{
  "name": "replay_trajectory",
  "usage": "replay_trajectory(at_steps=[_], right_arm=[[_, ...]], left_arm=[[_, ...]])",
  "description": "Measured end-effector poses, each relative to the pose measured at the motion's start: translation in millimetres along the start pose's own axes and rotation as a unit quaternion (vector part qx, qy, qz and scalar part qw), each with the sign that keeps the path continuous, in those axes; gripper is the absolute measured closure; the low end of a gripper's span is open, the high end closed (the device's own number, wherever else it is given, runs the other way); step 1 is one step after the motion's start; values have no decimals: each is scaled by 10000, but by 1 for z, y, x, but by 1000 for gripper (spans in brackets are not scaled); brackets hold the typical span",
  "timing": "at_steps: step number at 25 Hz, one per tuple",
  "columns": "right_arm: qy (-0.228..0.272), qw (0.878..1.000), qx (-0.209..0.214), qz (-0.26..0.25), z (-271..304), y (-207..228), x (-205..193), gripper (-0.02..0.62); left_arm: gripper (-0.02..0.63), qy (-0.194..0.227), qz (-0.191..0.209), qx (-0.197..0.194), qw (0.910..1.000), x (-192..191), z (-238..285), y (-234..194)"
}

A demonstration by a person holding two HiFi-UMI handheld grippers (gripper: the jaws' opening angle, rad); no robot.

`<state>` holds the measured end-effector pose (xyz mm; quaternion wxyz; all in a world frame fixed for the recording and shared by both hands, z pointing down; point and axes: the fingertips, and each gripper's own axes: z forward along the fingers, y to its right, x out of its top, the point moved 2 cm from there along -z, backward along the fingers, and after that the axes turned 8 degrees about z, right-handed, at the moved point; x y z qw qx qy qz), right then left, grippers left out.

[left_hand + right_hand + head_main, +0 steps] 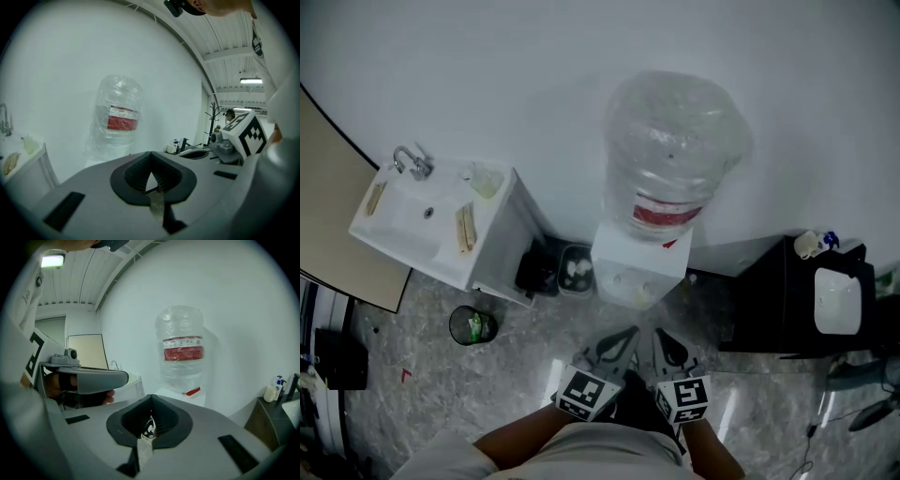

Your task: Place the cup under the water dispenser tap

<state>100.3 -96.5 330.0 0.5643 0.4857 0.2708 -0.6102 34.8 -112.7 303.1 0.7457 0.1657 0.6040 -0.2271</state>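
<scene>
Overhead, the tap of the water dispenser [639,267] cannot be made out.

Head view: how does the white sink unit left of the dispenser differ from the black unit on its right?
Colour: the white sink unit is white all over; the black unit is dark, with a white basin on top. Side: the white sink unit stands left of the dispenser, the black unit right of it. Both stand against the wall and hold a basin.
</scene>
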Motion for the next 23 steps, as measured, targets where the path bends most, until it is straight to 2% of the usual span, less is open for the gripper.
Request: replay_trajectory(at_steps=[6,23], right_arm=[[113,9999,-29,-92,-6,-11,22,580],[223,9992,8,-346,-16,-33,26,580]], left_arm=[[603,104,10,-42,9999,18,-8,-1],[603,226,28,37,9997,22,-27,2]])
